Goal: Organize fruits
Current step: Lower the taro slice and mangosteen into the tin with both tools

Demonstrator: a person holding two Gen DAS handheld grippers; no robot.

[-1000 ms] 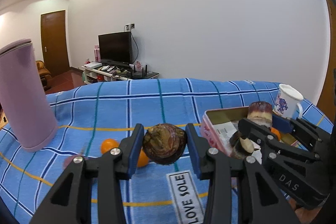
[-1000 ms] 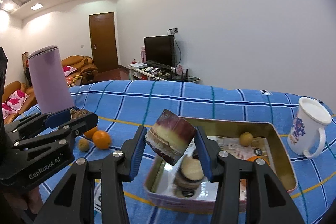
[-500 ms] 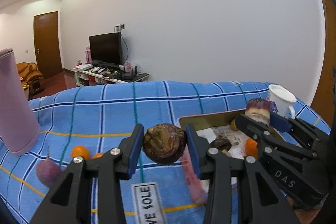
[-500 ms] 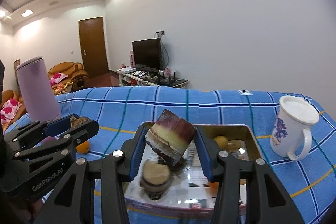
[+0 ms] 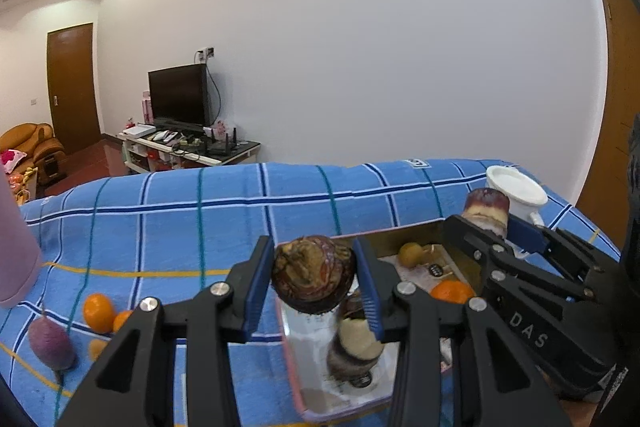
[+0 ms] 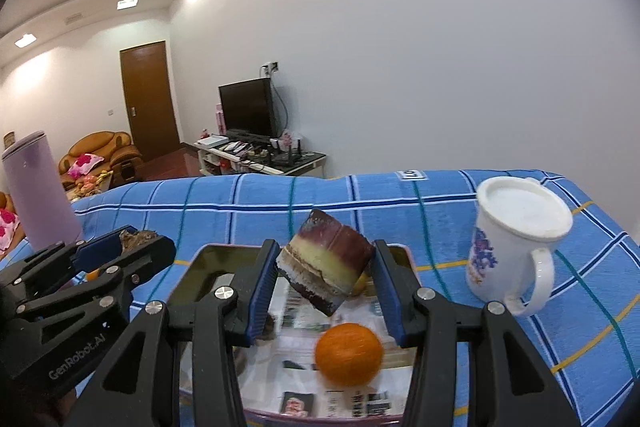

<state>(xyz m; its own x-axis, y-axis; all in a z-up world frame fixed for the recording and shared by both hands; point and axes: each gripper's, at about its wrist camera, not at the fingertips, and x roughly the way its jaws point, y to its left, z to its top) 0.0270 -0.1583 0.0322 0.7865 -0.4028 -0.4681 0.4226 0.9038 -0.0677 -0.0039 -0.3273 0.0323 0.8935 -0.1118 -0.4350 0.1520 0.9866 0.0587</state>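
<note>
Above the tin tray (image 6: 192,267), the left gripper (image 5: 314,277) clamps a dark round fruit (image 5: 314,273) while the right gripper (image 6: 326,269) grips a sugarcane chunk (image 6: 326,267).

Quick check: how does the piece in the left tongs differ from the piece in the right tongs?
The round dark-brown fruit in the left tongs is lumpy with a rough mottled skin; the purple-and-cream banded sugarcane chunk in the right tongs is a cut block with flat faces, held tilted. Both are clamped between blue pads above the metal tray.
</note>
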